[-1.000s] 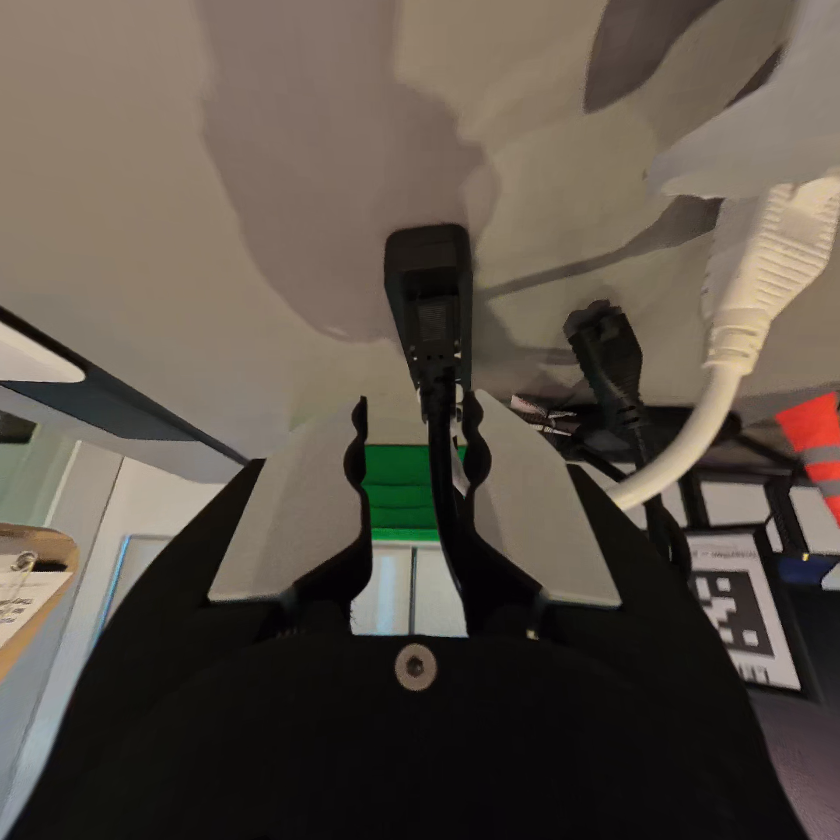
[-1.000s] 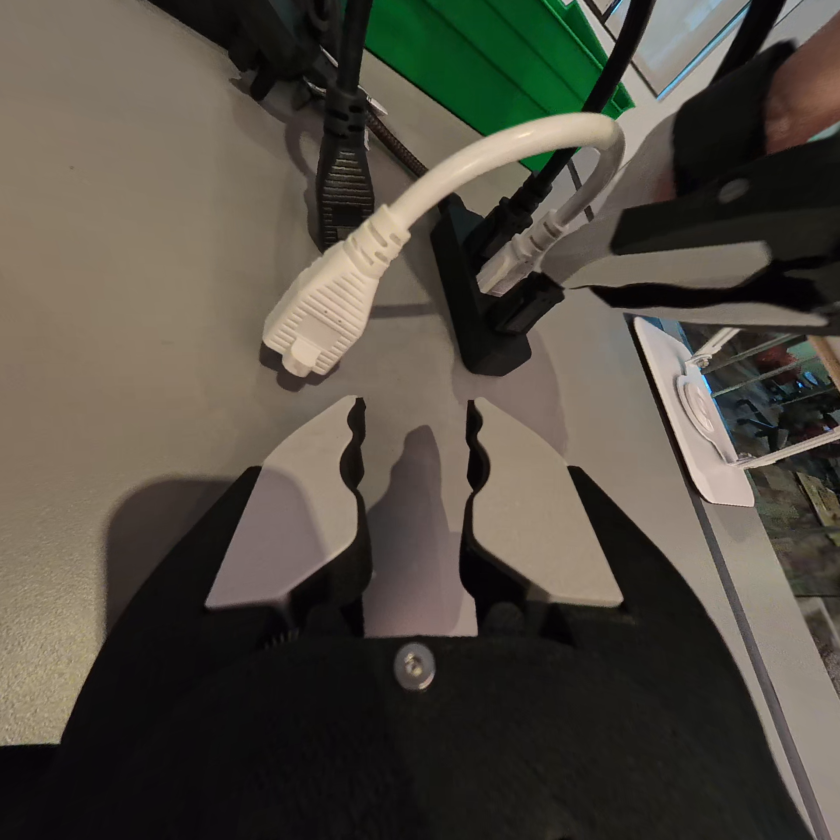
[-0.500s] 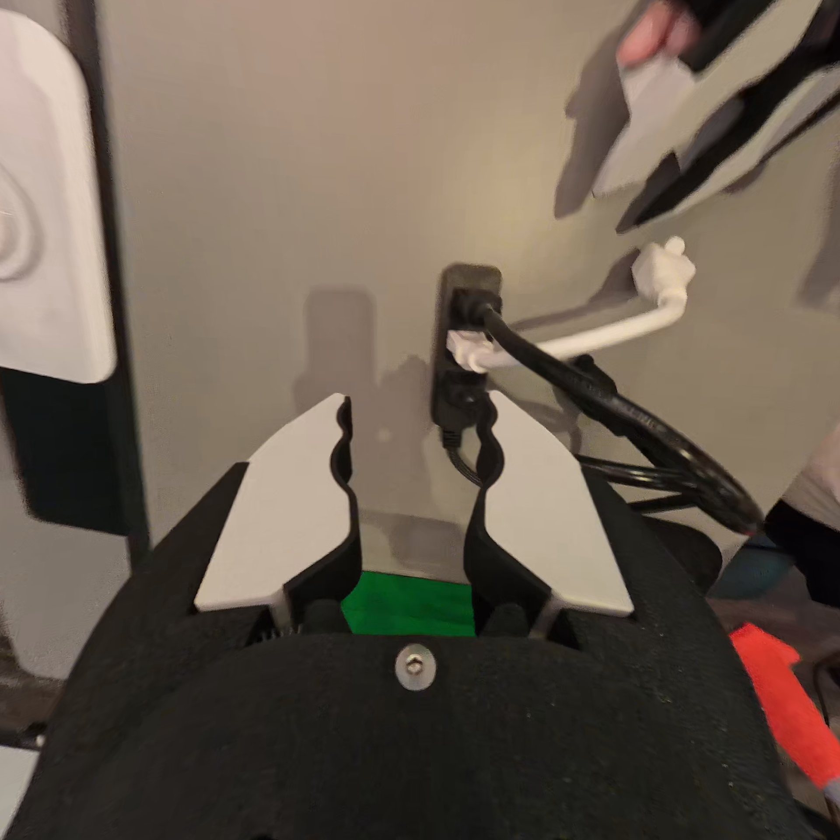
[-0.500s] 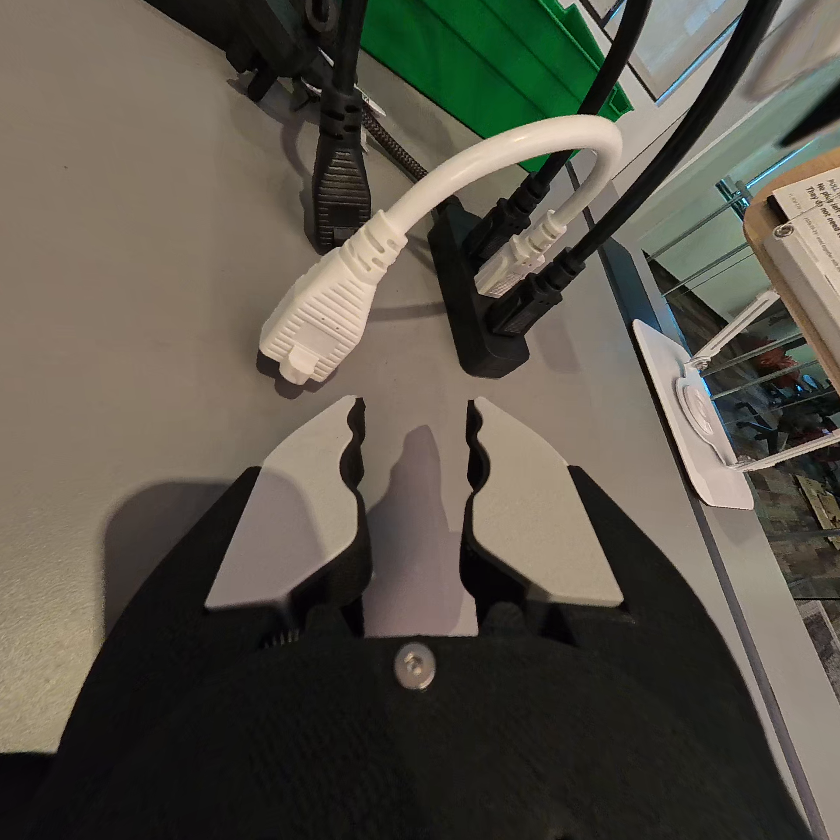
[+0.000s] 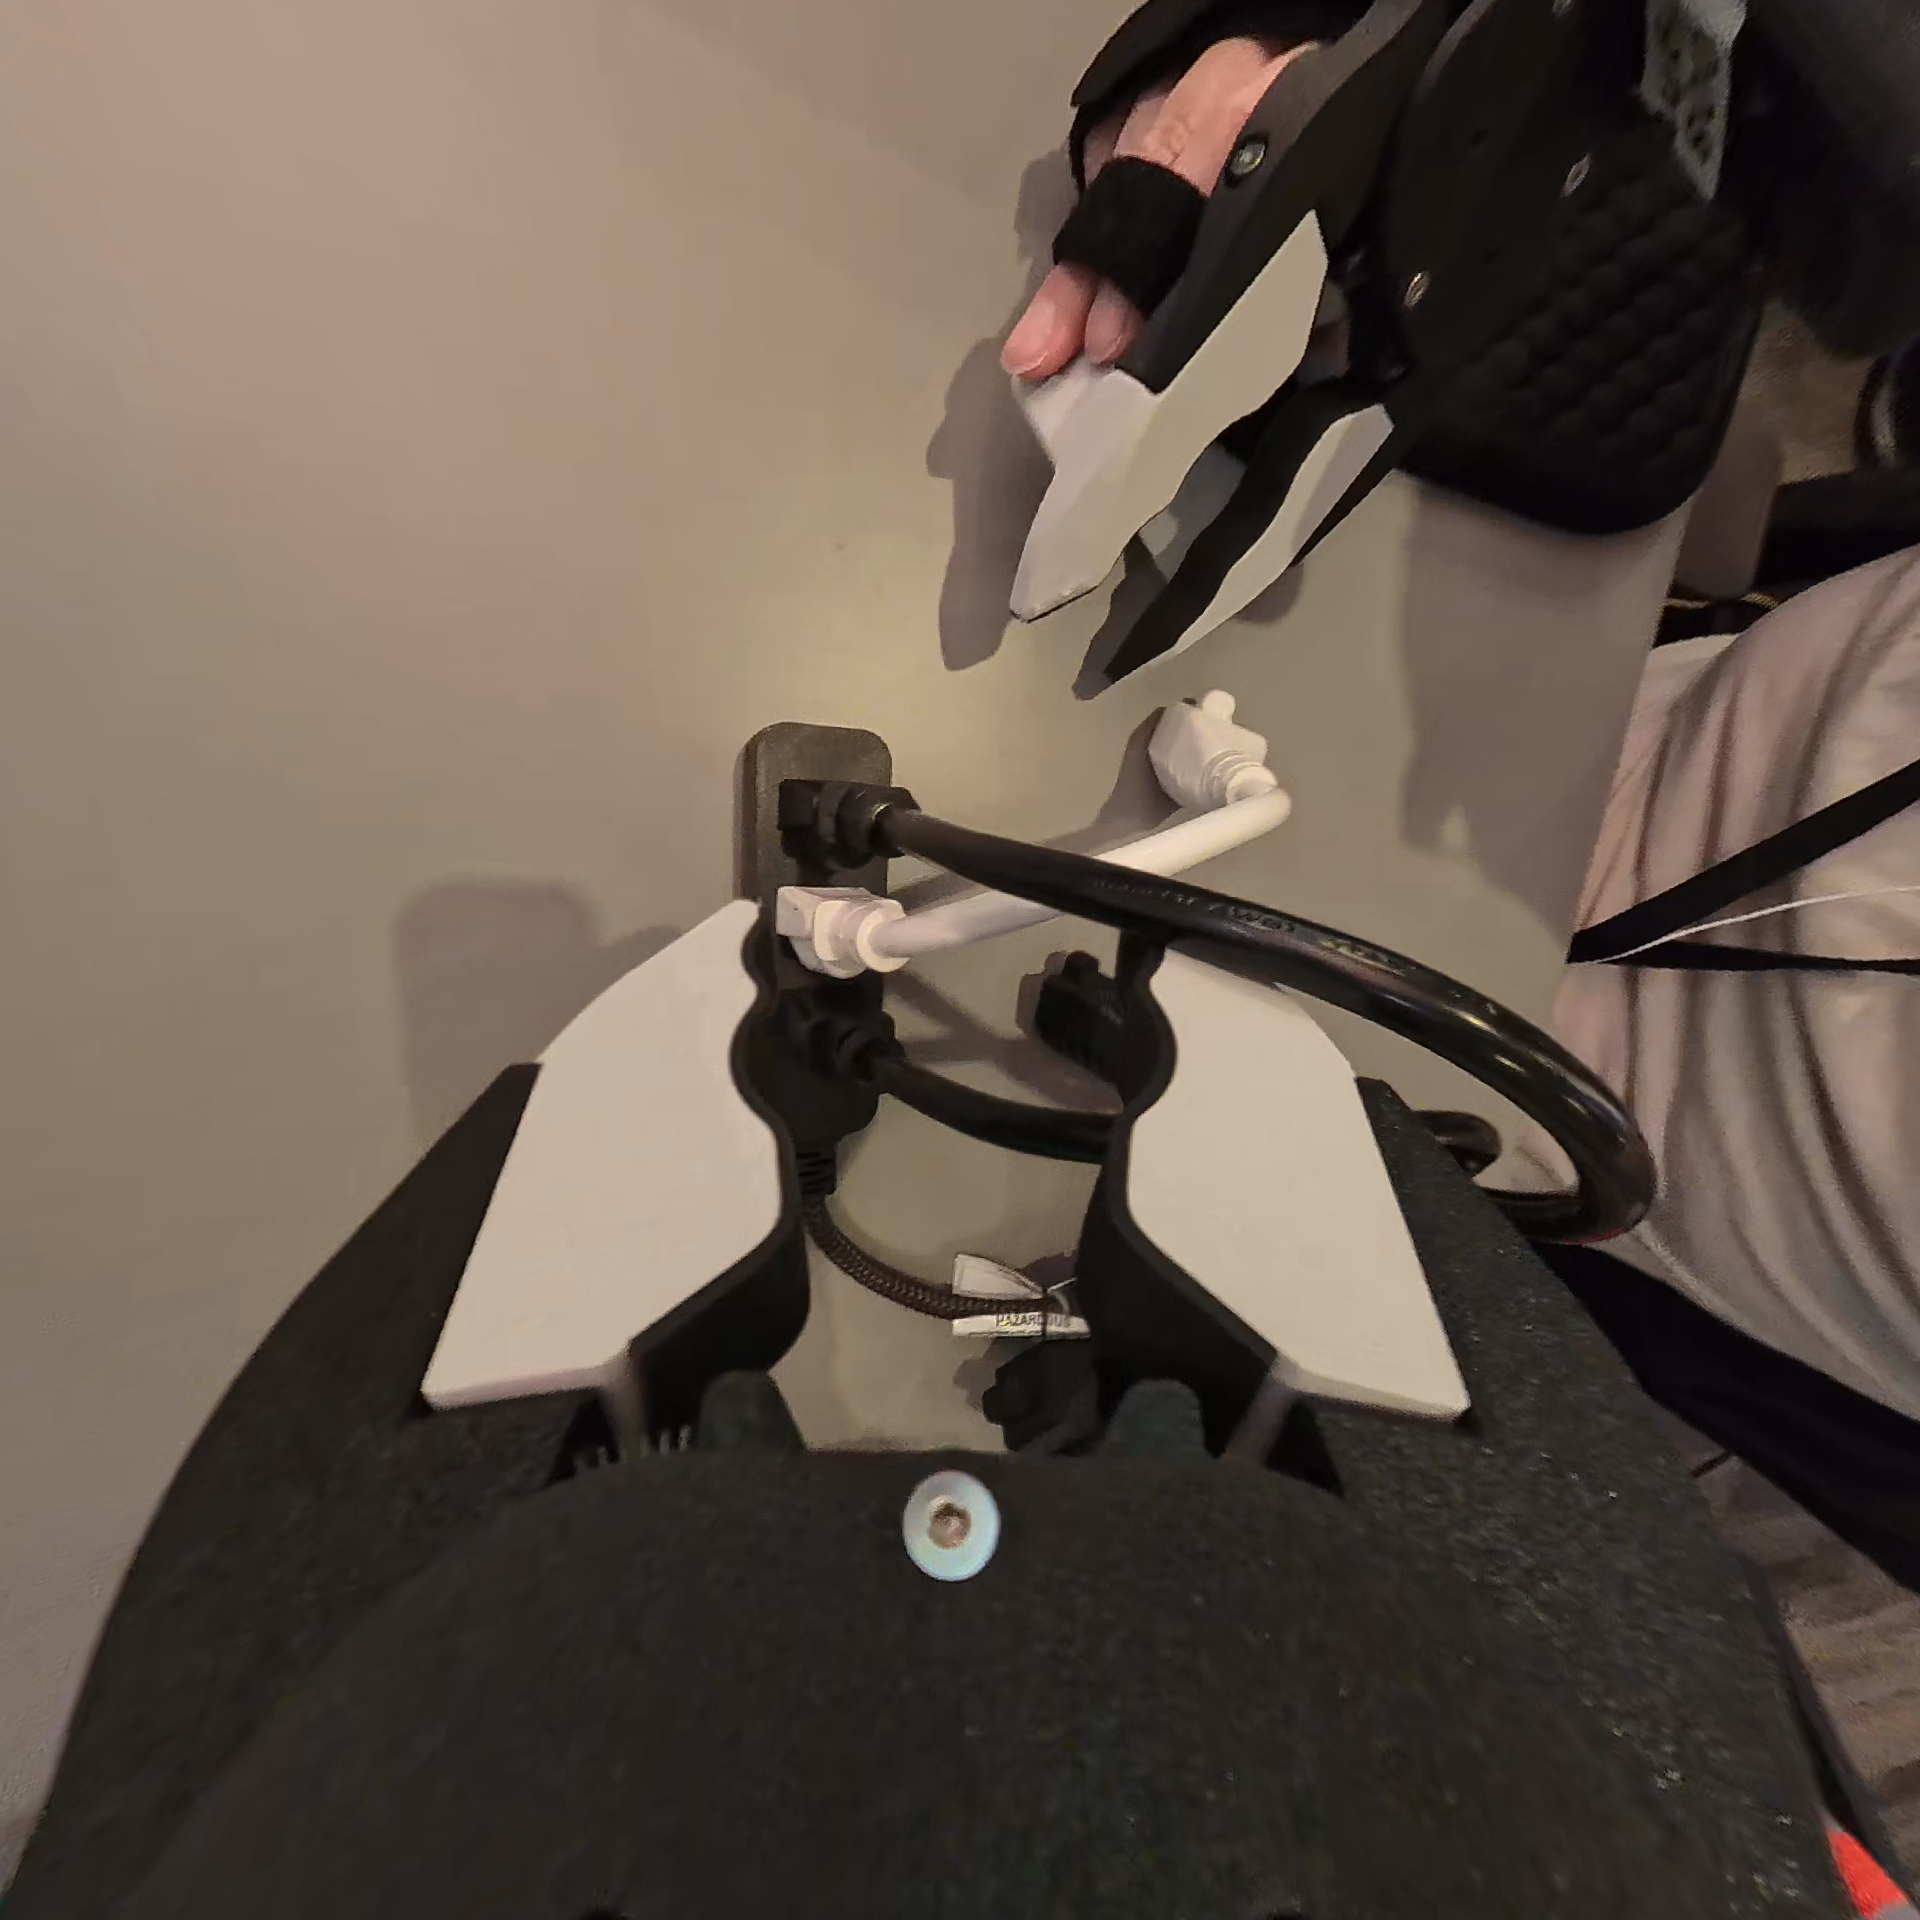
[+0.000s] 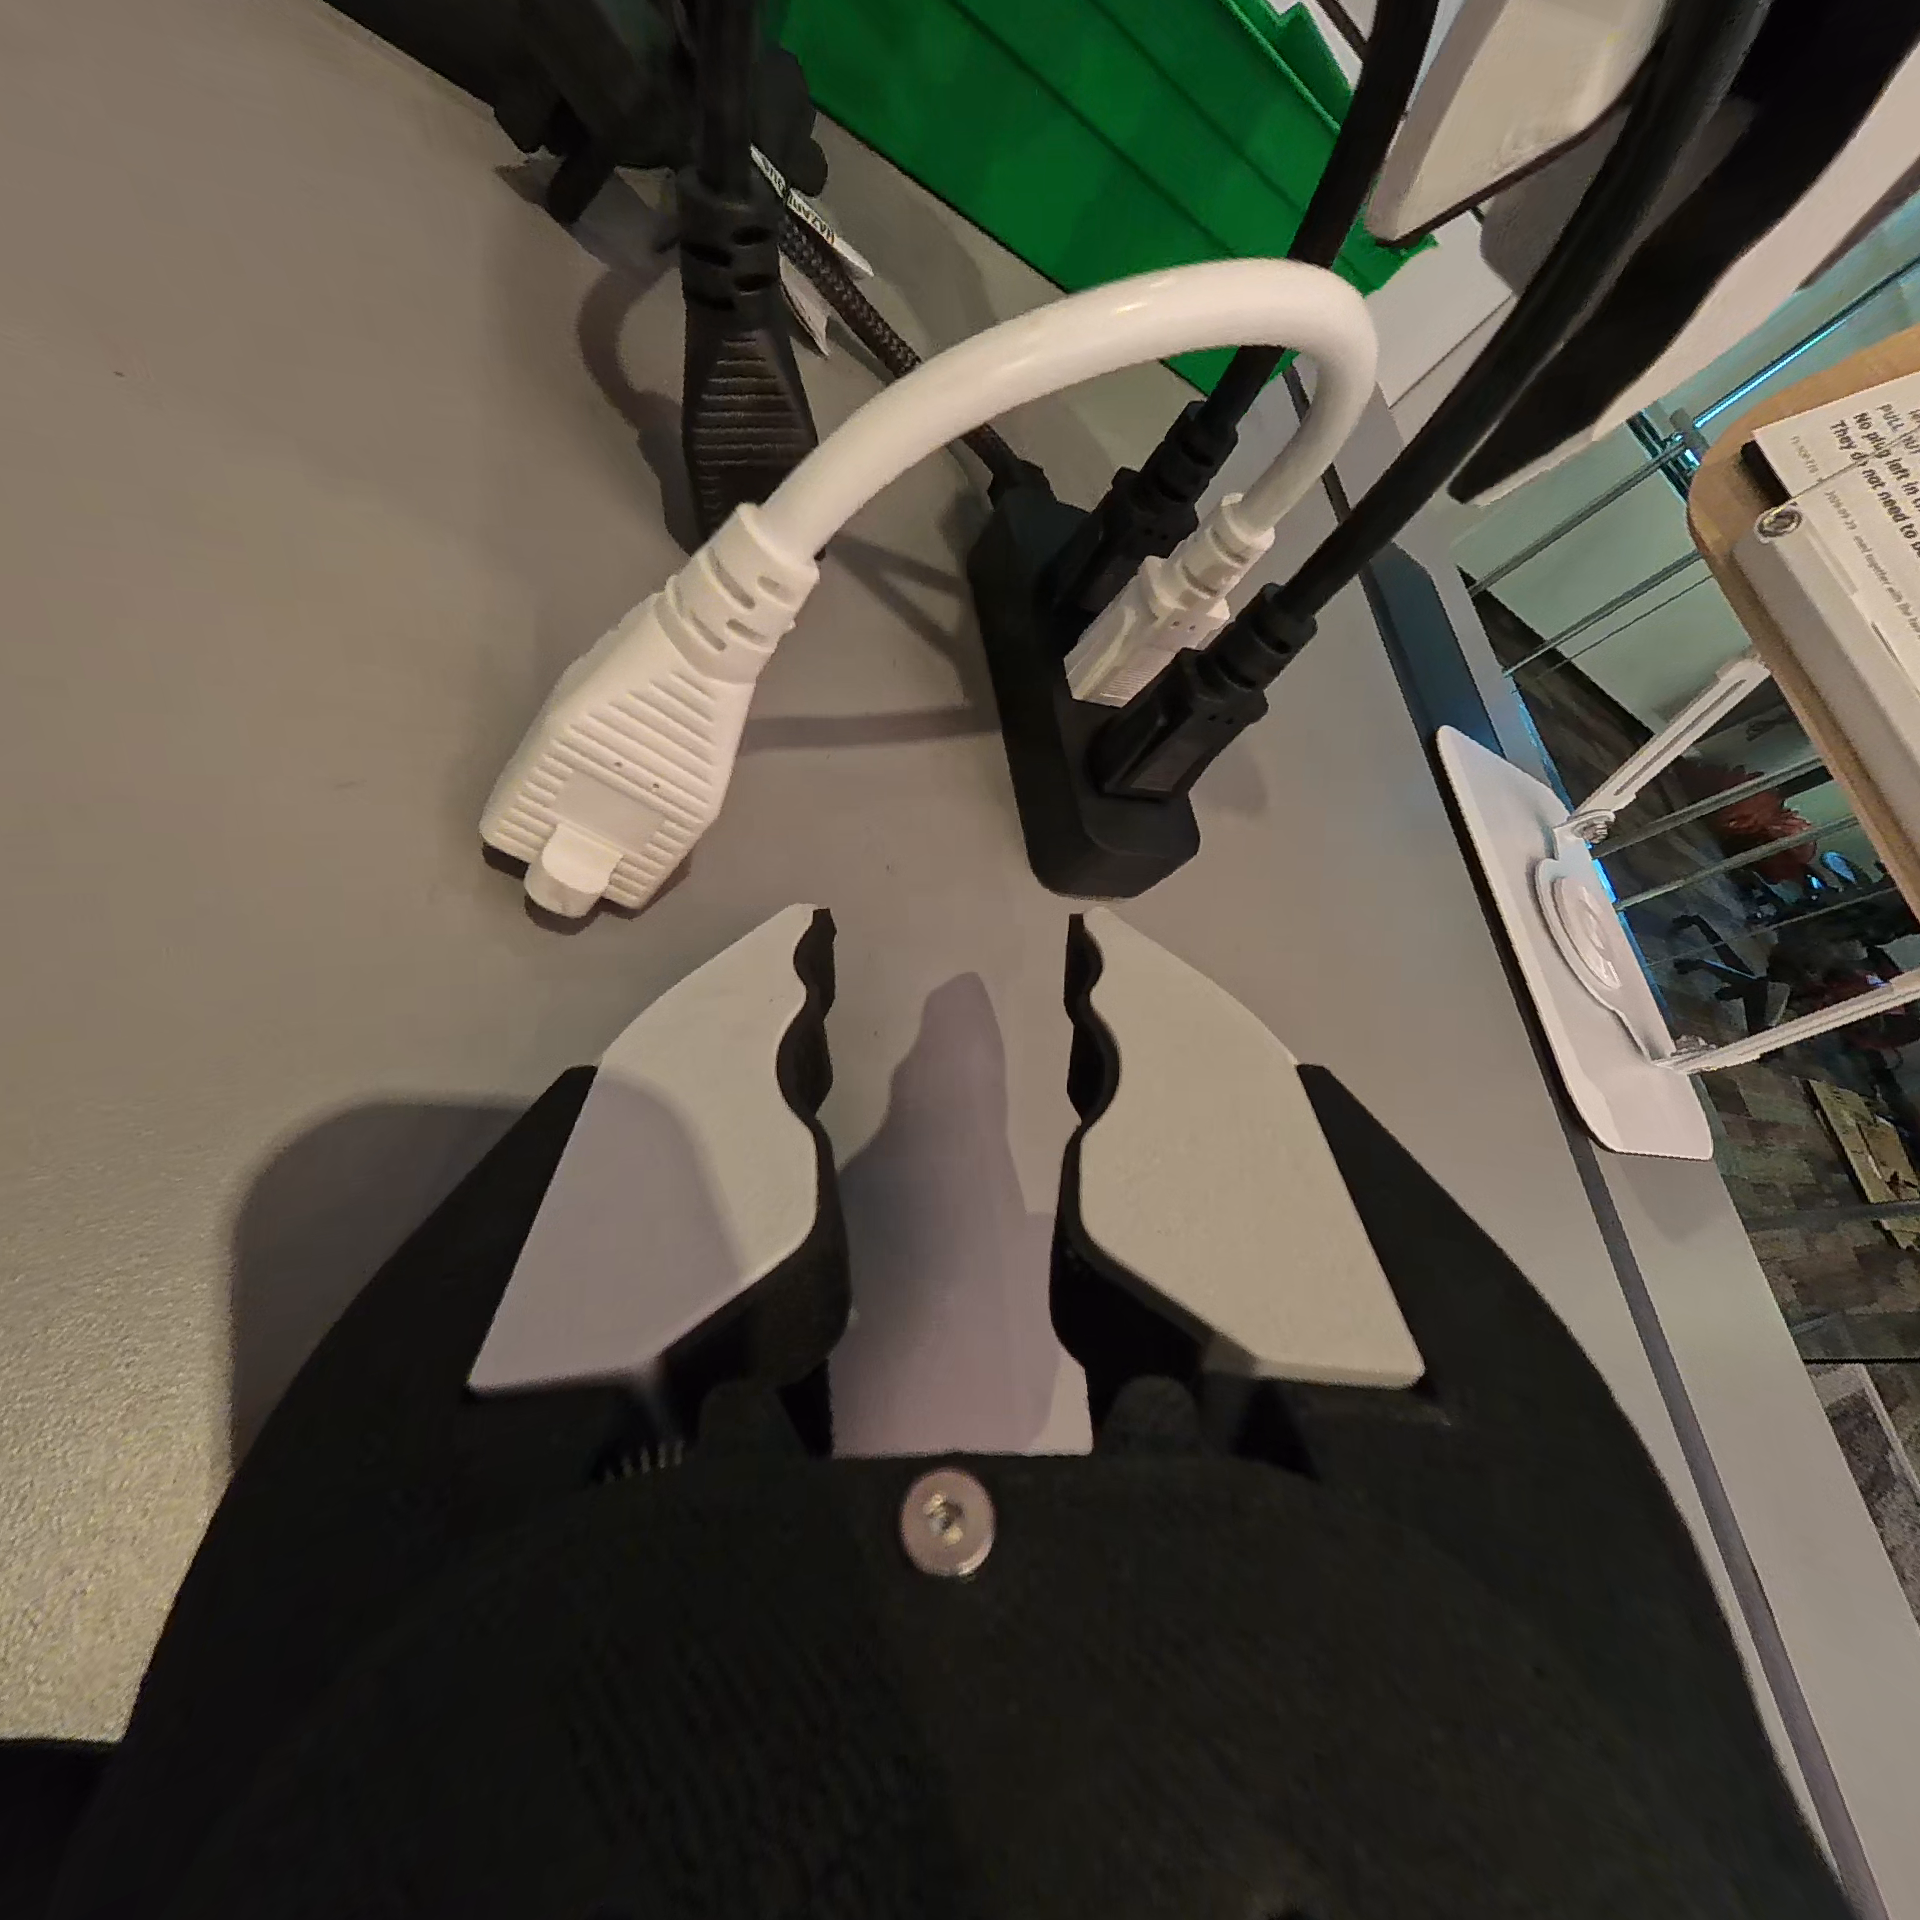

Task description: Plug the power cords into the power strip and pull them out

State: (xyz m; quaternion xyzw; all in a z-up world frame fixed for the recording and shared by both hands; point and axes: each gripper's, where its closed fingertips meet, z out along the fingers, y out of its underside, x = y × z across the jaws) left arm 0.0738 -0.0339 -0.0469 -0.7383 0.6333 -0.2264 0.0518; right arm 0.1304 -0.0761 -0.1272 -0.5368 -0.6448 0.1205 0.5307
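Now, my left gripper (image 5: 940, 982) hangs over the grey tabletop (image 5: 364, 520) with its jaws spread wide and nothing between the pads. The small black rectangular power strip (image 5: 816, 756) sits at twelve o'clock from me, its near end showing between my fingertips. Three plugs are seated in it in a row: a black plug (image 5: 826, 821) farthest from me with a thick black cable (image 5: 1299, 956) arcing off toward three o'clock, a white plug (image 5: 821, 925) in the middle, and another black plug (image 5: 831, 1049) nearest my left finger (image 5: 623, 1164). The short white cord (image 5: 1091, 873) runs out toward two o'clock to its loose white ribbed socket end (image 5: 1205, 753), lying flat on the table, well apart from the strip. A braided black lead (image 5: 883, 1283) with a white tag curls between my fingers.

My right gripper (image 6: 948, 914) is released too, jaws parted over bare table, empty. From it, the strip lies at one o'clock, the white socket end at eleven. A green plastic bin (image 6: 1039, 135) stands at twelve o'clock beyond.
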